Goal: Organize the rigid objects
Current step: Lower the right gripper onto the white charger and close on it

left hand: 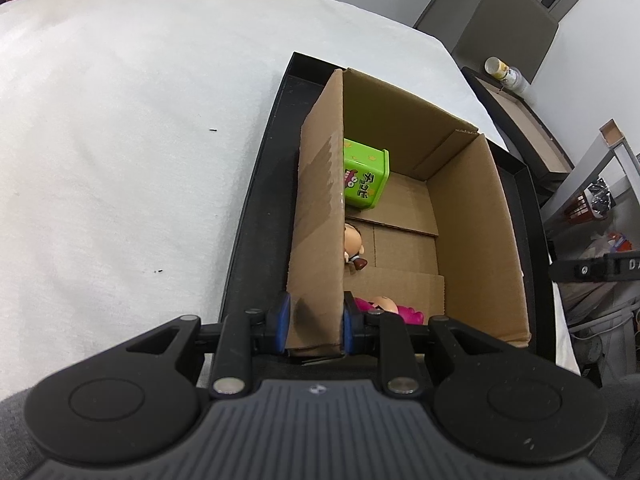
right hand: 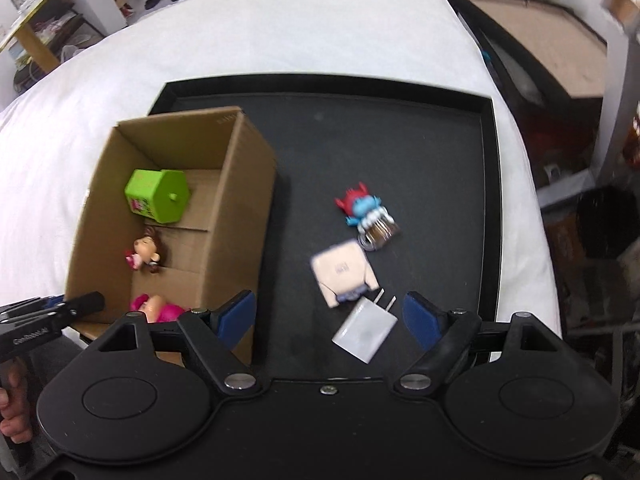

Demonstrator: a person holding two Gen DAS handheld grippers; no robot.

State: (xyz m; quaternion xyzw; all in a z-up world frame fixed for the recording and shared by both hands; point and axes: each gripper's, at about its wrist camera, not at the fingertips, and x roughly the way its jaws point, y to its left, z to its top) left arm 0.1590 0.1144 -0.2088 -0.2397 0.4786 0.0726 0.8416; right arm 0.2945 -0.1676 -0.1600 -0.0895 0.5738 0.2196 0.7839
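White cloth worktop (right hand: 280, 20): spreads to the left of and behind everything; carries the tray.
Shallow black tray (right hand: 400, 92): lies on the cloth and holds the box and the loose items.
Open brown cardboard box (right hand: 248, 184): stands at the tray's left end, top open, flaps upright.
Left gripper (left hand: 314, 320): its blue-padded fingers (left hand: 283, 318) are clamped on the near left wall of the cardboard box, one pad outside and one inside.
Green hexagonal plastic tin (right hand: 160, 194): lies on its side at the far end of the box floor, printed face toward the left wall.
Small brown-haired doll figure (right hand: 146, 252): lies mid-box, just nearer than the tin.
Pink-dressed doll figure (right hand: 158, 308): lies at the near end of the box, partly hidden by the gripper body.
Right gripper (right hand: 332, 316): fingers (right hand: 238, 314) spread wide apart, holding nothing, hovering over the tray's near edge with the charger between them.
White plug-in charger block (right hand: 366, 330): lies flat on the tray, prongs pointing away.
Beige square case (right hand: 342, 270): touches the charger's far side.
Blue and red toy figure with key rings (right hand: 366, 212): lies farther back on the tray, just beyond the case.
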